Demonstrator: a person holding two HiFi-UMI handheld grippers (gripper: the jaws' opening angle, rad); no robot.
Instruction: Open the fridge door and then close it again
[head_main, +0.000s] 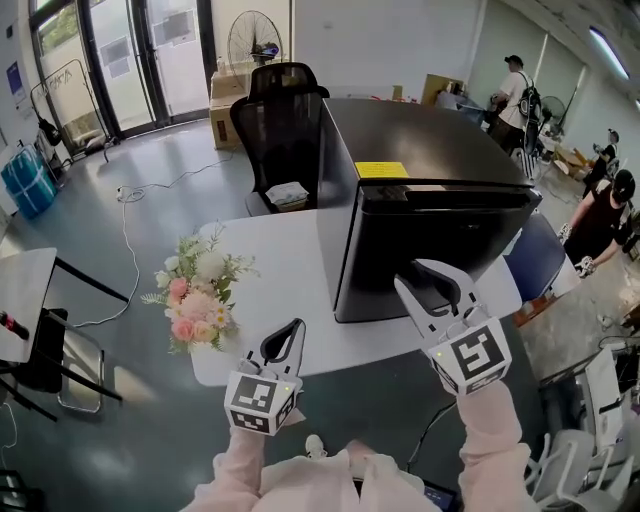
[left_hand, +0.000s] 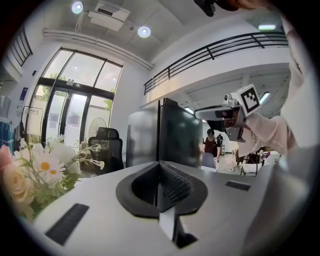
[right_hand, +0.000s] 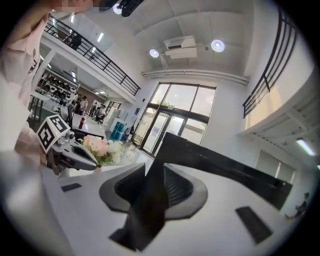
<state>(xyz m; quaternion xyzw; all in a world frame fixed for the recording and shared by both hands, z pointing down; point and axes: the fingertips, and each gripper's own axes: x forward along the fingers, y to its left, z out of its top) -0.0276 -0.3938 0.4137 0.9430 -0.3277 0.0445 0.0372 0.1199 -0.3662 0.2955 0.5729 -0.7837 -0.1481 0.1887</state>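
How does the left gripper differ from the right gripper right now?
The left gripper has its jaws together; the right gripper has its jaws apart. The left gripper sits near the flowers, away from the fridge; the right gripper is raised in front of the fridge's dark front. In the head view the left gripper appears lower than the right gripper. Both are pale grey and hold nothing.

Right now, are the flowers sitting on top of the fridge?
No, the flowers stand beside the fridge, at the left end of the table.
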